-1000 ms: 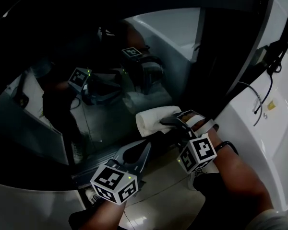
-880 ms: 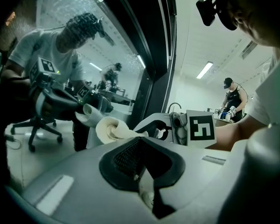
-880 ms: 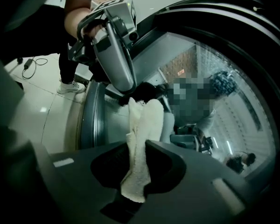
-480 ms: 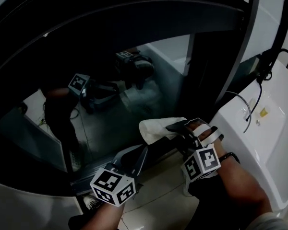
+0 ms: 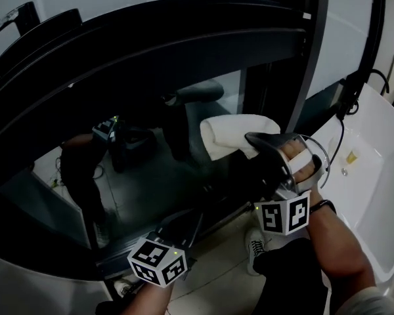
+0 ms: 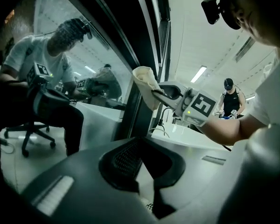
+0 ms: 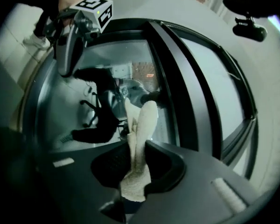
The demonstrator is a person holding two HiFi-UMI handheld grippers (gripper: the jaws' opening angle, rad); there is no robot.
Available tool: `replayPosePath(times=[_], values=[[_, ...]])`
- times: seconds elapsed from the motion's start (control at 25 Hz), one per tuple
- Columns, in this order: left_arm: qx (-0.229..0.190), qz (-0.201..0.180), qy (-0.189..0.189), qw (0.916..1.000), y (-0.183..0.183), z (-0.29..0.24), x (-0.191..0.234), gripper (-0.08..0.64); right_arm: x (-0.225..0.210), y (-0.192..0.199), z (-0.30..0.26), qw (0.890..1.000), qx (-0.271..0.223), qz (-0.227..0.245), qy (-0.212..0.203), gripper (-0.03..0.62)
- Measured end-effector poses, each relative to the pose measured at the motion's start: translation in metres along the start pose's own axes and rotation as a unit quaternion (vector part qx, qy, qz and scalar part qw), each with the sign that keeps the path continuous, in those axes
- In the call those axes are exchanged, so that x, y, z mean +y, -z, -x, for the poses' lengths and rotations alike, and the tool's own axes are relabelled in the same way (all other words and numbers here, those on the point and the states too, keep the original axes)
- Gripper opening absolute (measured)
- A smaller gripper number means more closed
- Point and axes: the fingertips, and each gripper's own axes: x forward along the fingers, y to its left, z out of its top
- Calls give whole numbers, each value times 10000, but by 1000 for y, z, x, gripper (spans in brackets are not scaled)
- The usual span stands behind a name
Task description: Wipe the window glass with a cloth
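Dark-framed window glass fills the background. The right gripper has its fingers clamped on the cloth at the glass's right edge. The left gripper has its fingers together, empty. Hard pressing could drag the cloth loose.

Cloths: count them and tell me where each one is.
1. The white cloth is pinched in the right gripper, at the window glass. The left gripper holds none; no other shows.
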Motion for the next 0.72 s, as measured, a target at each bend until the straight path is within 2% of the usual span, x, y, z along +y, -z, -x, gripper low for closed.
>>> replayPosePath(times=[0.12, 0.32, 0.48, 0.72], values=[[10, -5, 63, 10000, -1, -2, -6, 17, -31, 16, -6, 9978, 174, 277, 574, 69], [-34, 3, 126, 9999, -6, -3, -10, 17, -68, 30, -22, 9884, 250, 939, 1166, 69], [-55, 9, 109, 9999, -8, -3, -7, 17, -89, 39, -37, 9800, 246, 1307, 1481, 69], [-75, 20, 28, 10000, -8, -2, 2, 17, -99, 46, -57, 9729, 242, 1503, 1739, 69]])
